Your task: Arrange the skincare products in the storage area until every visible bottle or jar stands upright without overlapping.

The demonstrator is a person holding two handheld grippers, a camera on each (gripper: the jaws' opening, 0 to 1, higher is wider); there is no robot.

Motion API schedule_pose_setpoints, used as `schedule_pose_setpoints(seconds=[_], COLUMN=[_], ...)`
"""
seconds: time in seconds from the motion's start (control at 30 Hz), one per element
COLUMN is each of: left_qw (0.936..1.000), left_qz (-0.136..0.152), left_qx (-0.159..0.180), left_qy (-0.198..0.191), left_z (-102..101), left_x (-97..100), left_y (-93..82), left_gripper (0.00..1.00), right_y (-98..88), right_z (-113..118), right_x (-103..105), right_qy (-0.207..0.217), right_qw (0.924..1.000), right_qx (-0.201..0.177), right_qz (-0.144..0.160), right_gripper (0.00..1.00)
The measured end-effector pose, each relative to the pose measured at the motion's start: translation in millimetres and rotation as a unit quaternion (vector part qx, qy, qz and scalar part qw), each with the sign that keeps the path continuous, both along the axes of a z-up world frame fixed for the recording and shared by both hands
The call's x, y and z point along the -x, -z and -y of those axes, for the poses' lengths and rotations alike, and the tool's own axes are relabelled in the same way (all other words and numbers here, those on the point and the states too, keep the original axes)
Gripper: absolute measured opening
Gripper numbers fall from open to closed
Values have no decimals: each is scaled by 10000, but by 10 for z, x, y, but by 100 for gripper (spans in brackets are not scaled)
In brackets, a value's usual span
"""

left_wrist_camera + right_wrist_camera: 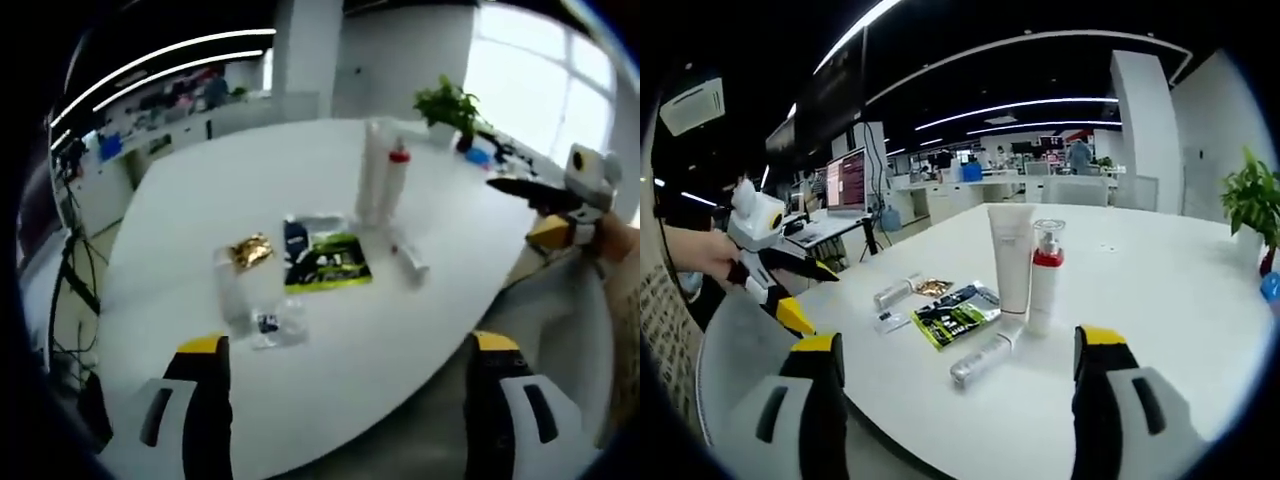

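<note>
1. The left gripper (345,400) hangs over the near edge of the table (200,200), its jaws set wide apart with nothing between them.
2. The right gripper (955,400) is likewise spread wide and empty, above the table edge (1160,280) on its side.
3. In the left gripper view, the right gripper (560,195) comes in from the right, held in a hand (615,235).
4. In the right gripper view, the left gripper (770,250) comes in from the left, held in a hand (700,250).
5. A white tube (1011,258) stands upright mid-table; a pump bottle (1044,277) with a red collar stands just beside it, upright too.
6. A slim bottle (987,358) lies flat in front of those two, near the tube's foot.
7. A green sachet (958,314) lies flat beside it.
8. A clear bottle (895,293) lies on its side, with a gold packet (932,287) just beside it and a small clear packet (890,321) near.
9. A potted plant (1252,205) stands at the table's far end.
</note>
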State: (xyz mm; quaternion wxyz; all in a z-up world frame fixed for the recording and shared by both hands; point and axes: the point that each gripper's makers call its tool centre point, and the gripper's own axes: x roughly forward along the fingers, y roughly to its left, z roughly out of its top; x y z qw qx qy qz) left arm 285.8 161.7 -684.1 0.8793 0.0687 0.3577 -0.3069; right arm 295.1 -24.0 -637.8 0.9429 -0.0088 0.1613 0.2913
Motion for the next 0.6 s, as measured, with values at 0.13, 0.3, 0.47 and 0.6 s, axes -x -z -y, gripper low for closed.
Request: schedule_pose_setpoints(seconds=[0.13,0.3,0.47,0.6], left_qw=[9995,9987,9977,9967], left_qz=[-151,-313,-392,-451], left_qx=[-81,-84,-119,-170], left_qy=[248,404,536,648], left_z=[233,457,607,728], left_x=[-36,-126,-289,-359], left_y=[89,163,213,207], left_gripper=[94,92,88,86], right_y=[-3,-2,1,12], right_z=[7,-3,6,7], right_x=[-9,-7,-6,-4], right_qy=[-3,-69,-69,-84], right_qw=[10000,10000,10000,10000], right_qx=[29,42,-6,-17], right_qz=[36,47,30,6], right_gripper=[94,92,91,91])
